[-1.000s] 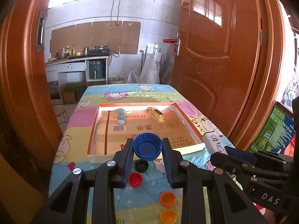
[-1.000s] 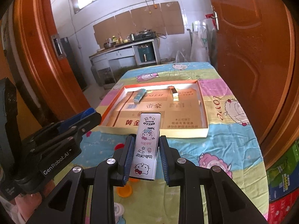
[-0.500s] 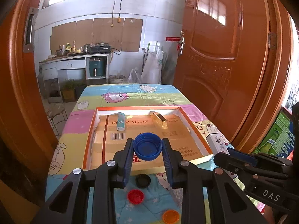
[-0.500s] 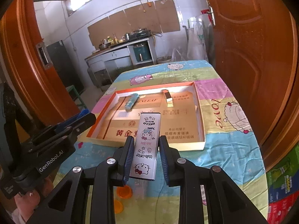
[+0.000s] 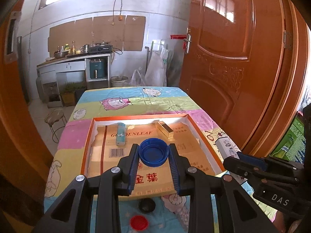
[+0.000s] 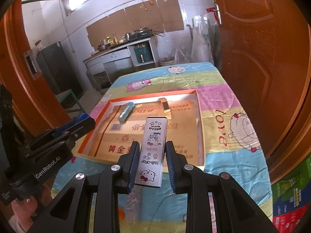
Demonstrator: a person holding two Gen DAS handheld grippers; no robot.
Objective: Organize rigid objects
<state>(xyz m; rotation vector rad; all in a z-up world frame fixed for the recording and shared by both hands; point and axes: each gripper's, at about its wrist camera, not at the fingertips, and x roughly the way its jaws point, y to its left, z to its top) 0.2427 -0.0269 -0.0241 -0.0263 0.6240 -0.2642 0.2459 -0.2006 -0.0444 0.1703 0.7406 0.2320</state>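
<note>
My left gripper [image 5: 153, 155] is shut on a blue bottle cap [image 5: 153, 152] and holds it above the near part of an orange-rimmed cardboard tray [image 5: 88, 141]. My right gripper [image 6: 152, 155] is shut on a white Hello Kitty box [image 6: 153, 147] and holds it above the tray's near edge [image 6: 83, 149]. A teal lighter [image 5: 120, 134] and a gold box [image 5: 165, 129] lie in the tray's far part. The right gripper and its box also show in the left wrist view [image 5: 226, 145].
A black cap [image 5: 146, 204] and a red cap [image 5: 139, 222] lie on the cartoon tablecloth [image 5: 120, 101] before the tray. An orange cap [image 6: 121, 215] lies under my right gripper. Wooden doors stand close on the right [image 5: 233, 58] and left.
Both grippers have risen and moved forward over the tray with their objects held. The loose caps on the cloth have slid down and partly out of view.
</note>
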